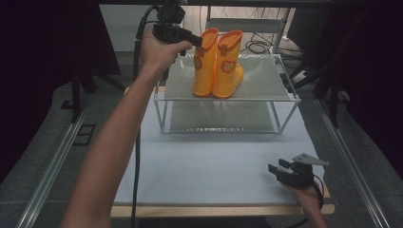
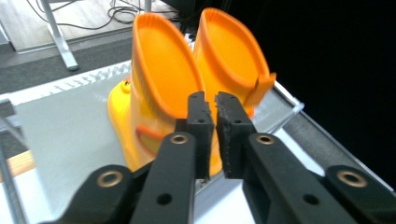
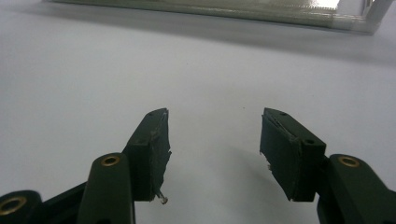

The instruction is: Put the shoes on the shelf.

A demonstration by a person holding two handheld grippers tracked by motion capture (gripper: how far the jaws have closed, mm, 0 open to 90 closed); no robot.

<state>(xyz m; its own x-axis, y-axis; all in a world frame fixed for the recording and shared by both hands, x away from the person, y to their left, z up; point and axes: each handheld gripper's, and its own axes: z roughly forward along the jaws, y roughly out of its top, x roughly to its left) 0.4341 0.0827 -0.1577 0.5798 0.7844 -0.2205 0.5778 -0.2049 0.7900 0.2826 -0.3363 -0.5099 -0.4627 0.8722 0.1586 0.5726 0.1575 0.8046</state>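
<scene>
The left hand-held gripper (image 2: 214,103), jaws nearly together on nothing, could topple the nearer orange rain boot (image 2: 159,93) at twelve o'clock by bumping its rim.

I see a white mat (image 1: 209,166) under my right tongs, a wire shelf (image 1: 285,97) just below my left tongs, and cables (image 1: 259,46) on the floor beyond

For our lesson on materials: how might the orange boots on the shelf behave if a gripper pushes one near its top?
The boots stand tall on narrow soles, so a push up high would probably tip one. The glossy walls look like thin rubber, likely to flex, and perhaps slippery.
</scene>
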